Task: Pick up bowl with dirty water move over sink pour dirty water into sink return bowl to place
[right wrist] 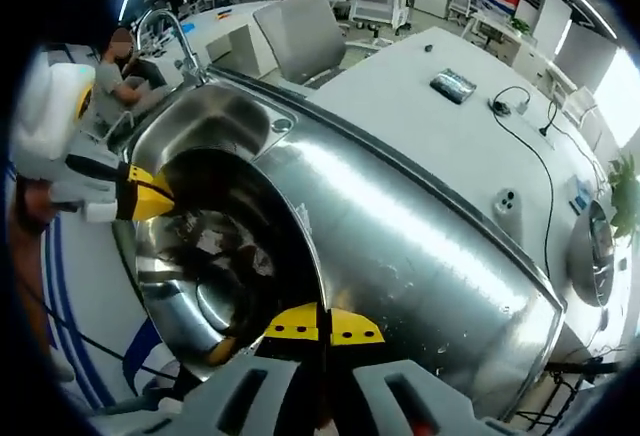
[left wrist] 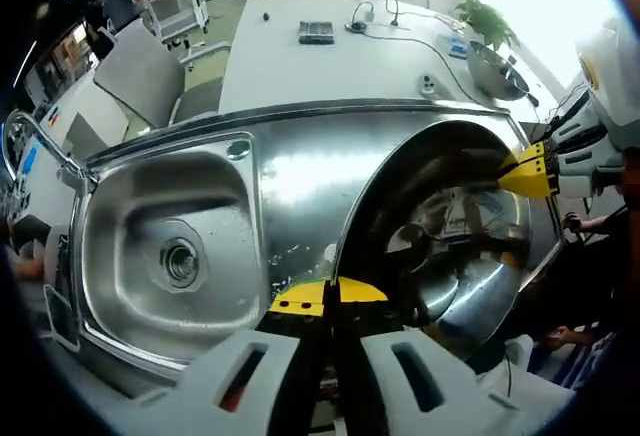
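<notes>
Left gripper view: left gripper (left wrist: pixel 327 296) has its jaws pinched closed on the near rim of the bowl (left wrist: pixel 455 236), yellow tips clamped on the metal edge. Right gripper (left wrist: pixel 530 171) comes in from the right and grips the opposite rim.

Right gripper view agrees: right gripper (right wrist: pixel 322 324) is closed on the bowl (right wrist: pixel 215 256) rim, left gripper (right wrist: pixel 140 196) clamped across from it at left.

Bowl is lifted off the steel drainboard (left wrist: pixel 300 181) and tipped, with dark water and debris visible inside. Sink basin (left wrist: pixel 165 246) sits left of and ahead of the left gripper, drain (left wrist: pixel 180 261) open, faucet (left wrist: pixel 40 141) at its far left edge.

Step, as I read it: carry phase, bowl not yet over the basin.

Next: translate both grippers together toward the basin, keep the rim level until it's over the drain, then tilt.
</notes>
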`<state>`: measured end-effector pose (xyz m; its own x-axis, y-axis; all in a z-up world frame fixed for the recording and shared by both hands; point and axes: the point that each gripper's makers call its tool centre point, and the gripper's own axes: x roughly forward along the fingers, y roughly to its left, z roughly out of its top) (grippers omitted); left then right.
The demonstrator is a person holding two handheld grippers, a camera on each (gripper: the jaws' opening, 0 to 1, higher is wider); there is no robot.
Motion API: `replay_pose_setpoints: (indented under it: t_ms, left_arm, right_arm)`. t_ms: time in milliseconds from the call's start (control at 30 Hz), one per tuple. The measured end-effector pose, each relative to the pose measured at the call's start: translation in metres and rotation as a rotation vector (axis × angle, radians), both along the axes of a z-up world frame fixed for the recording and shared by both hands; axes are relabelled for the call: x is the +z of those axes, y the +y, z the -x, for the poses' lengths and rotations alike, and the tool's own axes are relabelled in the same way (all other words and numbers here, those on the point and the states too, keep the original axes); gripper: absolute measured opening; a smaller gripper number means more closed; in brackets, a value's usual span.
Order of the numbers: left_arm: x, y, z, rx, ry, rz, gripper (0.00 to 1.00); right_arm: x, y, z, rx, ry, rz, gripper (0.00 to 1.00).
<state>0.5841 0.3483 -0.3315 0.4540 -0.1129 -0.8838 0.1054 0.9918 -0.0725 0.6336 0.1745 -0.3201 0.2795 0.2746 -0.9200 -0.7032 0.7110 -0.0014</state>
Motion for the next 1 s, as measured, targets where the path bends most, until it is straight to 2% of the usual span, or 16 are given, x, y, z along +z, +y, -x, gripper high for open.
replay_pose_setpoints:
  t_ms: [200,600,867,1000]
  left_arm:
    - [0.000,0.036,0.009,0.046,0.002,0.001,0.00]
    - [-0.009,0.098,0.021,0.134,0.011,-0.007,0.00]
    - [-0.007,0.132,0.017,0.194,-0.034,-0.023,0.00]
    - [-0.011,0.145,0.017,0.221,-0.042,-0.037,0.00]
  right_arm:
    - [0.001,0.037,0.000,0.043,-0.006,-0.002,0.00]
    - [-0.008,0.106,-0.004,0.124,-0.009,0.002,0.00]
    - [-0.009,0.142,-0.015,0.134,-0.042,-0.036,0.00]
    - [-0.013,0.157,-0.018,0.152,-0.066,-0.020,0.00]
